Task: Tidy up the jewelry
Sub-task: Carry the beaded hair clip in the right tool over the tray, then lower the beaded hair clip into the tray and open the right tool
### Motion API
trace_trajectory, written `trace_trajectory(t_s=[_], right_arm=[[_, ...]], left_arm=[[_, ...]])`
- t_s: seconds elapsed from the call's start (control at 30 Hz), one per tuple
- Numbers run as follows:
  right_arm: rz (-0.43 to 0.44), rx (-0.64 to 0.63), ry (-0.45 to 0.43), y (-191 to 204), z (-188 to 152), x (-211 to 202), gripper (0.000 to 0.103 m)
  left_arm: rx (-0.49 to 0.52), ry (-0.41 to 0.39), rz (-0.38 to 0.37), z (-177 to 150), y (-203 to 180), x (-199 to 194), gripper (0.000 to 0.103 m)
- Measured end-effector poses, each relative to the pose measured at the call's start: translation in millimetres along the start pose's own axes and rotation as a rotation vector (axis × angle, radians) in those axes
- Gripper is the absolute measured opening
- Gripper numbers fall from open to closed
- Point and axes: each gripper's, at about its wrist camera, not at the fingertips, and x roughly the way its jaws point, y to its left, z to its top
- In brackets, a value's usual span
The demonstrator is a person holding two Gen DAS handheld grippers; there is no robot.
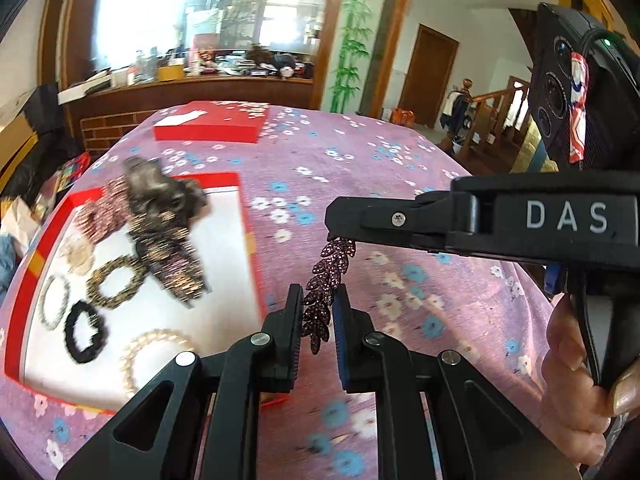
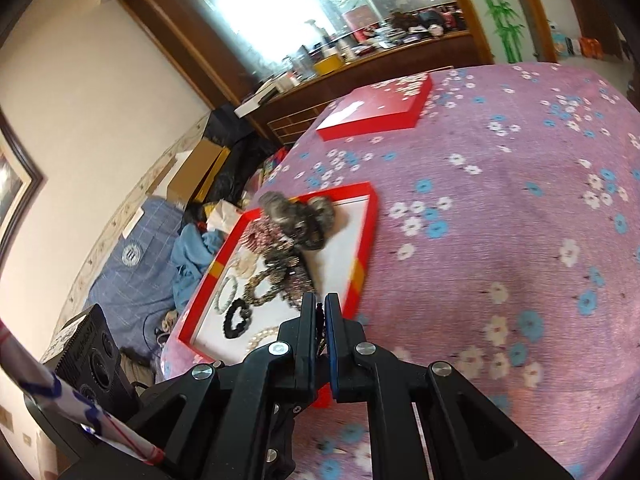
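Hairclip (image 1: 326,292), a purple rhinestone leaf strip, hangs over the tablecloth (image 1: 400,168), clamped by my left gripper (image 1: 319,312) and right gripper (image 1: 340,236) at opposite ends. I'd carry it level to the red tray (image 1: 240,208), both grips tight.

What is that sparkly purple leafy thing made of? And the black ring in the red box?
The leaf clip looks like metal set with tiny purple rhinestones: it glitters in small dots and keeps a stiff leaf shape between both grippers. The black ring looks like soft gathered fabric, probably a scrunchie: matte and puffy. Blur leaves both uncertain.
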Motion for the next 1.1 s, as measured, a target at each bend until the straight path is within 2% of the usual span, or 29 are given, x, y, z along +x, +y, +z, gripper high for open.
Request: trace_trajectory(t_s=[0.17, 0.4, 0.67, 1.0, 1.03, 1.1], right_arm=[[0.007, -0.042, 0.032, 25.0, -4.5, 30.2, 0.006], [-0.001, -0.071, 0.086, 37.9, -8.5, 71.4, 0.006], [-0.010, -0.067, 0.129, 40.2, -8.9, 101.2, 0.006], [-0.033, -0.055, 0.147, 36.2, -8.3, 118.0, 0.006], [-0.038, -0.054, 0.146, 35.0, -7.8, 118.7, 0.006], [-0.042, -0.044, 0.143, 31.5, -6.6, 119.0, 0.007]], left_arm=[[-0.054, 0.003, 0.027, -9.7, 30.9, -7.1, 0.014], [-0.127, 0.036, 0.062, -21.5, 67.2, 0.8, 0.014], [-0.148, 0.058, 0.123, -28.0, 80.9, 10.2, 0.014], [-0.156, 0.077, 0.149, -34.6, 87.1, 17.6, 0.015], [-0.157, 0.078, 0.151, -35.3, 87.7, 17.8, 0.017], [-0.160, 0.074, 0.158, -36.1, 88.9, 17.0, 0.028]])
